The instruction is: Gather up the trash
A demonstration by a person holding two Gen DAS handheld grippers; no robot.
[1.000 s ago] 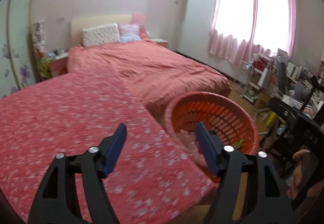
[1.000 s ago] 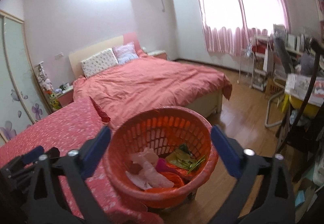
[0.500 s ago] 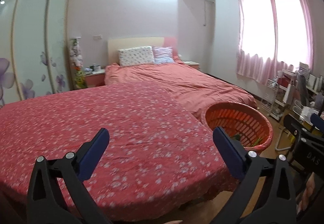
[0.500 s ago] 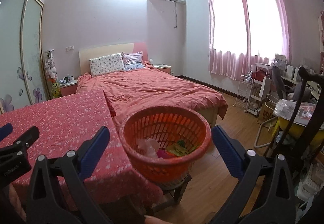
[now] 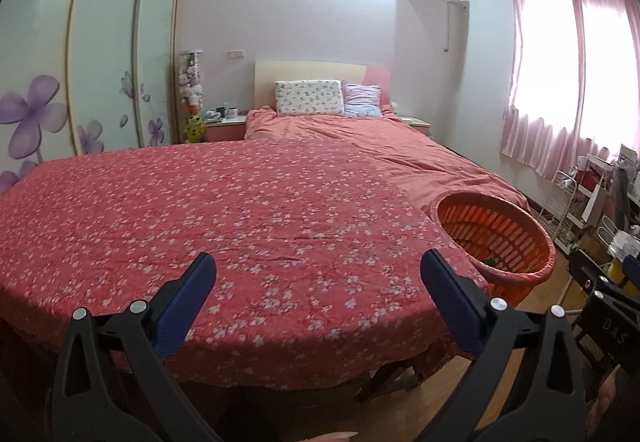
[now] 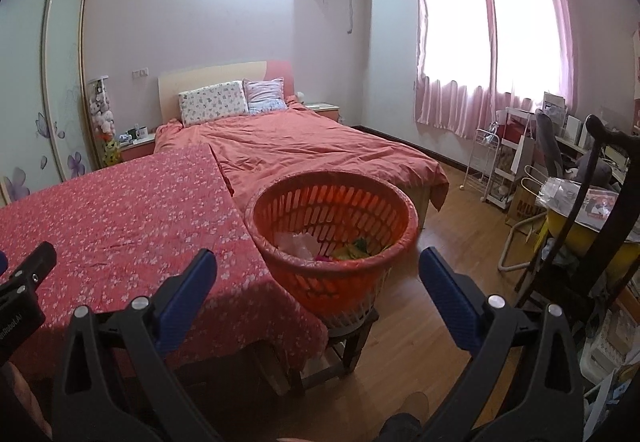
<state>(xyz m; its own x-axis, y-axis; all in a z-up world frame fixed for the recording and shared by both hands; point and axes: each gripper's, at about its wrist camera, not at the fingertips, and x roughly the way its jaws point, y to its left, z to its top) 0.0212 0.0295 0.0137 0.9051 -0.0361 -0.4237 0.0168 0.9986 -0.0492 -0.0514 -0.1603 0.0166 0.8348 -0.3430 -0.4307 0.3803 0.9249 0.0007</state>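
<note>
Orange slatted plastic basket (image 6: 334, 238), trash inside, perches on a small stool (image 6: 348, 334) beside the floral-clothed table's (image 5: 224, 210) right edge; both grippers (image 5: 318, 284) (image 6: 318, 282) gape empty, and a bump could tip it.

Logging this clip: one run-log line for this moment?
left hand-held gripper: open, empty | right hand-held gripper: open, empty | orange basket: holds trash, beside table

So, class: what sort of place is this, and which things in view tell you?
Most likely a home bedroom: a bed with a salmon-pink duvet and two pillows against a headboard, a sliding wardrobe with purple flower decals, and pink curtains over the window.
</note>
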